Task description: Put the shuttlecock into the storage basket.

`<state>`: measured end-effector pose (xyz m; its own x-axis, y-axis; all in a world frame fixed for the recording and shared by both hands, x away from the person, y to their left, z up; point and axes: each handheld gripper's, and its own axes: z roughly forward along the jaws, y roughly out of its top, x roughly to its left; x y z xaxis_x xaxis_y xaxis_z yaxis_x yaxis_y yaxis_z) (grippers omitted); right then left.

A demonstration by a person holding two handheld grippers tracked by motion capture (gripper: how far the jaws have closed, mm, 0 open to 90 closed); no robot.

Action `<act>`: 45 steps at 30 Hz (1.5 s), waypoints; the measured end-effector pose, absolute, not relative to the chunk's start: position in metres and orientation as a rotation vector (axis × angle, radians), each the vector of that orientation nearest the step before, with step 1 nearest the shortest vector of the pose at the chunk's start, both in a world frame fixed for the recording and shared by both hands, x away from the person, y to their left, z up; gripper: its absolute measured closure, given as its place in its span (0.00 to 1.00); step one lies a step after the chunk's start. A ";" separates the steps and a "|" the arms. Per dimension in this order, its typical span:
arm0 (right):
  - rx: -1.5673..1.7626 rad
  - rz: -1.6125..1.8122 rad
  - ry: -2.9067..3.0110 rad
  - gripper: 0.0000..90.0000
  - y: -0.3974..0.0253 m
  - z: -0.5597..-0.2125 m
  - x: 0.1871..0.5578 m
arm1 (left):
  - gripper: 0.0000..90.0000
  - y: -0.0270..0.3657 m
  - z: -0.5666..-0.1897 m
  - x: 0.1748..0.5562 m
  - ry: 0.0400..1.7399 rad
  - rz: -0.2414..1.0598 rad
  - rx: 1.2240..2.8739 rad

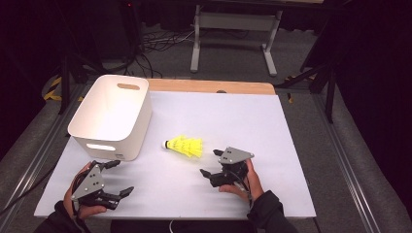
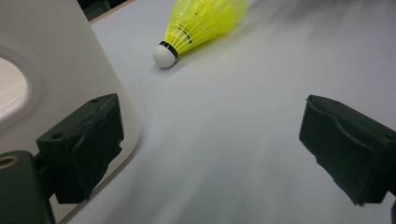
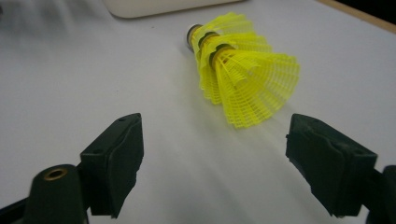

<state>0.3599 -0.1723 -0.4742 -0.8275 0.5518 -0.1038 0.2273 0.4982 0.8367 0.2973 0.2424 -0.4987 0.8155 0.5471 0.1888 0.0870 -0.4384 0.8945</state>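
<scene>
Yellow shuttlecock stack (image 1: 184, 145) lying on the desk (image 1: 272, 126) just beside the white bin (image 1: 112, 114), right tongs (image 1: 214, 162) wide open and empty, aimed at its skirt, left tongs (image 1: 116, 177) likewise open, empty, idle near the bin.

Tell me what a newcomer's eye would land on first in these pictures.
The bright yellow shuttlecocks, nested together, lie on their side mid-table on the pale mat, cork end toward the white bin at the left rear. The right gripper sits just behind their skirts with its jaws wide open. The left gripper, also open, rests near the bin's front corner.
</scene>
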 end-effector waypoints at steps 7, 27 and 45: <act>0.660 1.223 2.452 0.26 -0.144 -0.480 0.375 | 0.08 0.240 -0.499 0.298 0.468 0.565 1.984; 0.887 1.191 2.438 0.59 -0.086 -0.487 0.424 | 0.08 0.237 -0.499 0.299 0.448 0.540 1.983; 0.843 1.216 2.381 0.97 -0.086 -0.484 0.434 | 0.09 0.236 -0.499 0.300 0.459 0.527 1.992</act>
